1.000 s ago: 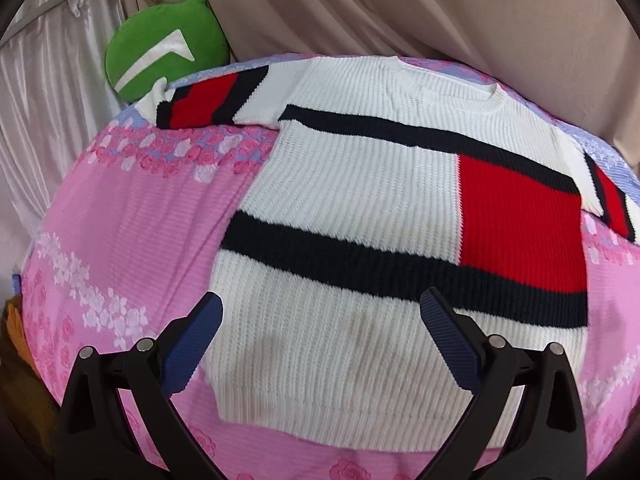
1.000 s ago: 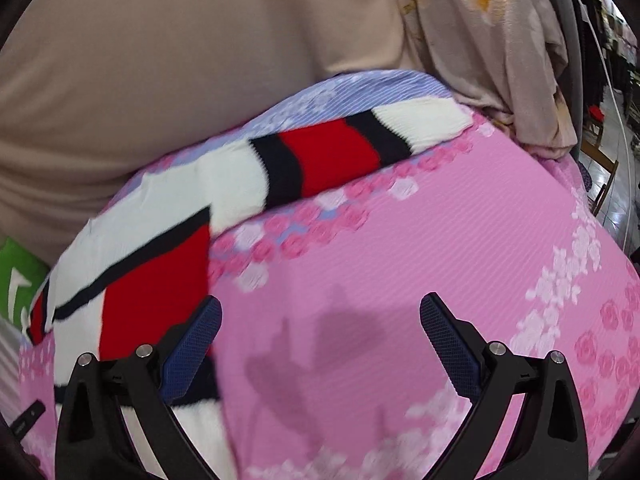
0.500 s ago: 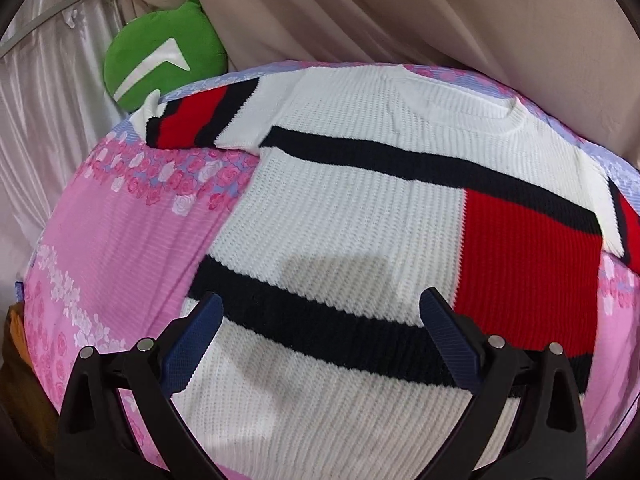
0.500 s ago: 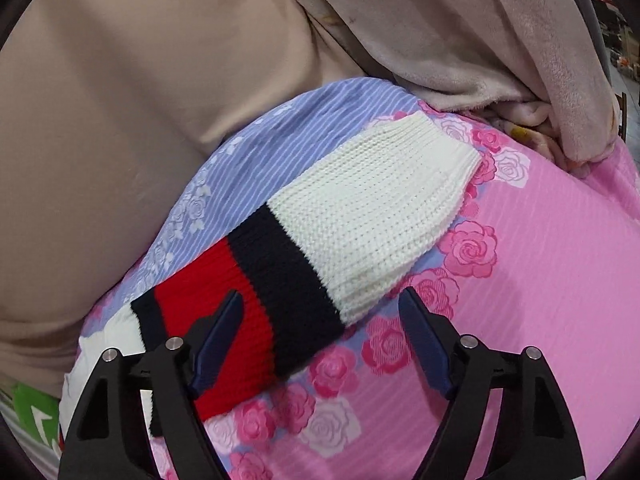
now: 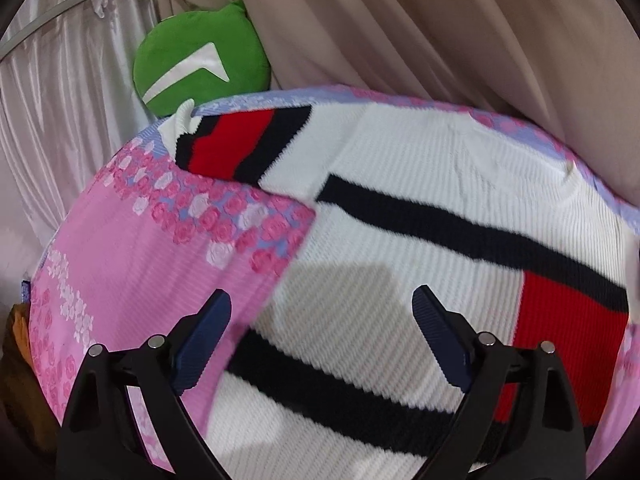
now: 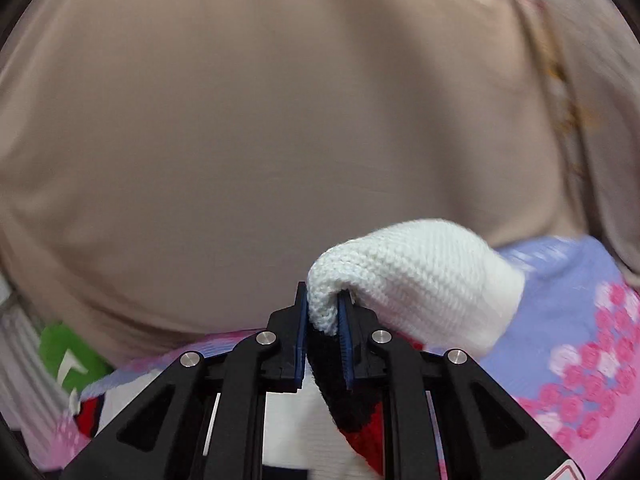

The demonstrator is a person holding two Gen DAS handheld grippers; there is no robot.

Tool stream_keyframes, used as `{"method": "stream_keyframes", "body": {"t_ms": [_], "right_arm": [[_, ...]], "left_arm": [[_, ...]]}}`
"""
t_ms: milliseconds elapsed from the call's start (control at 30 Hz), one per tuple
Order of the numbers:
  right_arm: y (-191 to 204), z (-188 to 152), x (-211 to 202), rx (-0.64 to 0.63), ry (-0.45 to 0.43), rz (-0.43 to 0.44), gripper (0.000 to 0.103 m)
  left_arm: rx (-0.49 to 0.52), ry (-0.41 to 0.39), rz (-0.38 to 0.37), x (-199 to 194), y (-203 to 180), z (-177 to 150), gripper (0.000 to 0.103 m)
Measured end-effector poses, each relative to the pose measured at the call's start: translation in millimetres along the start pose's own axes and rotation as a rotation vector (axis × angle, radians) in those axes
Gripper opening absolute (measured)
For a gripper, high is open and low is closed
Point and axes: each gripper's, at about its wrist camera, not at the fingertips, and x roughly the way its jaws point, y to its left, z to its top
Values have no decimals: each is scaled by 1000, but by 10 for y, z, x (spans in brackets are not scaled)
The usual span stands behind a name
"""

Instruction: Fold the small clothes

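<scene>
My right tool [image 6: 323, 320] is closing, pads pinching the sleeve [image 6: 420, 280] of the knit sweater [image 5: 440, 240], cuff bunched above them. My left tool [image 5: 320, 332] is wide but narrowing, empty, above the sweater spread flat on the pink floral bedspread [image 5: 140, 240].

The sweater [image 5: 440, 248] lies spread flat on the bed [image 5: 132, 264], its neck toward the far edge, one sleeve [image 5: 248, 144] reaching out to the far left corner. A round cushion [image 5: 200, 68] sits behind that corner, against the curtain [image 5: 440, 28] that hangs along the far edge. The other sleeve [image 6: 420, 280] rises off the bed at the far right edge, pinched in the closing right claw [image 6: 323, 312].
</scene>
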Motion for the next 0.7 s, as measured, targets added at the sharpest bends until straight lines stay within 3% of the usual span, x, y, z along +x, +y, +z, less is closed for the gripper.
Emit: {"method": "stream_keyframes", "body": {"t_ms": [67,133,167,200,300,400,533,700], "right_arm": [[888,-171,162,-136,63,165,14],[1522,-544,368,-219,160,268,21],[1837,-853,507,-266,226,297,25],[2029,-1104,602,-295,282,307,37],[2352,-1788,676,-345,413,284,38],[2275,-1954,410,-284,449,264,40],[1815,-1981,16,-185,463,84,52],[1104,-1805,-84,-63,459,-132,53]], "left_arm": [[-31,-22,-24,6,100,154,89],[-54,-42,-48,9,163,259,89],[-63,-47,-63,20,191,309,89],[-74,-50,-88,57,221,372,89],[-73,-22,-175,208,208,475,90],[-53,11,-246,405,109,493,92],[-48,93,-296,788,-41,466,92],[-130,127,-369,1123,-120,591,92]]}}
